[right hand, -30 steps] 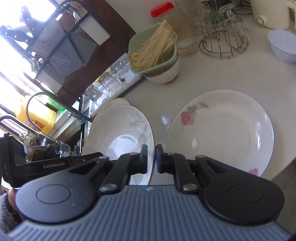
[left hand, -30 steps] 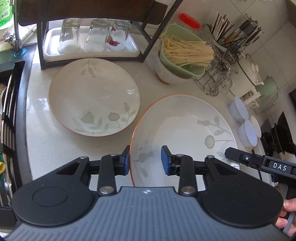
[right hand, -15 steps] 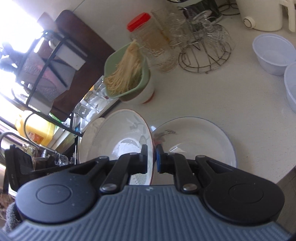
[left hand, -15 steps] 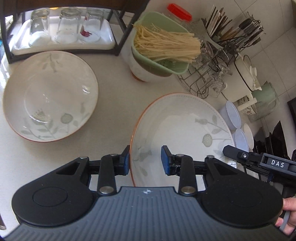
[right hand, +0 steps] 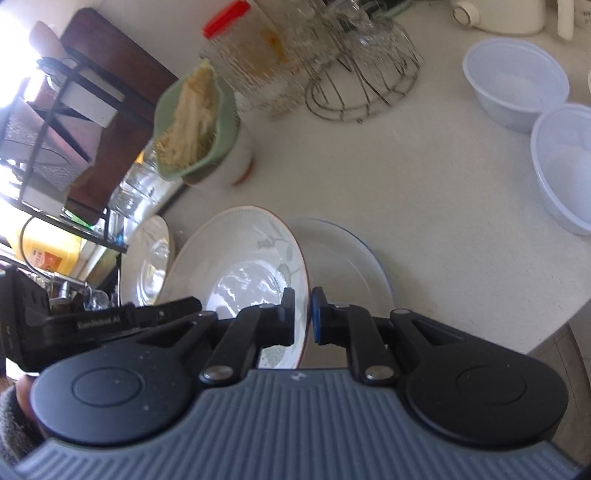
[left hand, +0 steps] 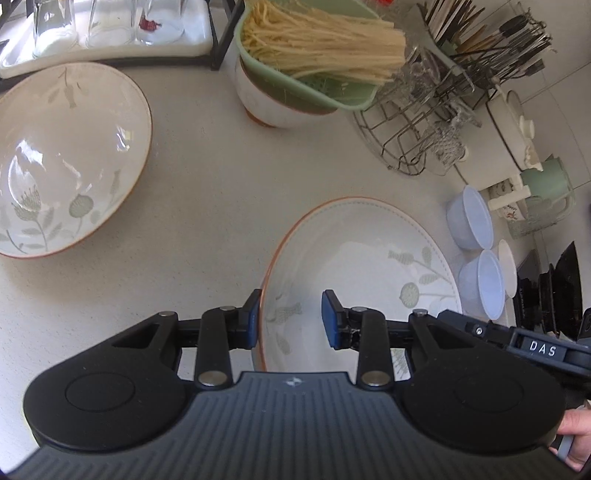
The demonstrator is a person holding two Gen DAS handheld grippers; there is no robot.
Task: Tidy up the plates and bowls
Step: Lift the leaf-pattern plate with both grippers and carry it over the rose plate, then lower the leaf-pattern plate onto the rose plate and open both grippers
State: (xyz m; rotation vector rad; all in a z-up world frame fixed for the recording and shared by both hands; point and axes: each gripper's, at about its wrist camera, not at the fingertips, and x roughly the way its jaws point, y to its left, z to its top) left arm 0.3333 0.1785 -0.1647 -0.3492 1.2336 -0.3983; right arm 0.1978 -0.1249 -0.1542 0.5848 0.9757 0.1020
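Observation:
My right gripper is shut on the rim of a white plate with green leaf print and brown rim, held above the counter. The same plate shows in the left wrist view. My left gripper stands open, its jaws straddling that plate's near rim, the left pad close to the edge. A matching leaf-print plate lies on the counter at the left. A white plate with a blue rim lies on the counter under the held plate.
A green colander of noodles sits on a white bowl. A wire rack of glasses and several plastic bowls stand right. A tray of upturned glasses sits at the back left. The counter edge is near right.
Both grippers have moved right with the held plate. The left plate has slid further left in view. The blue-rimmed plate is now largely under the held plate.

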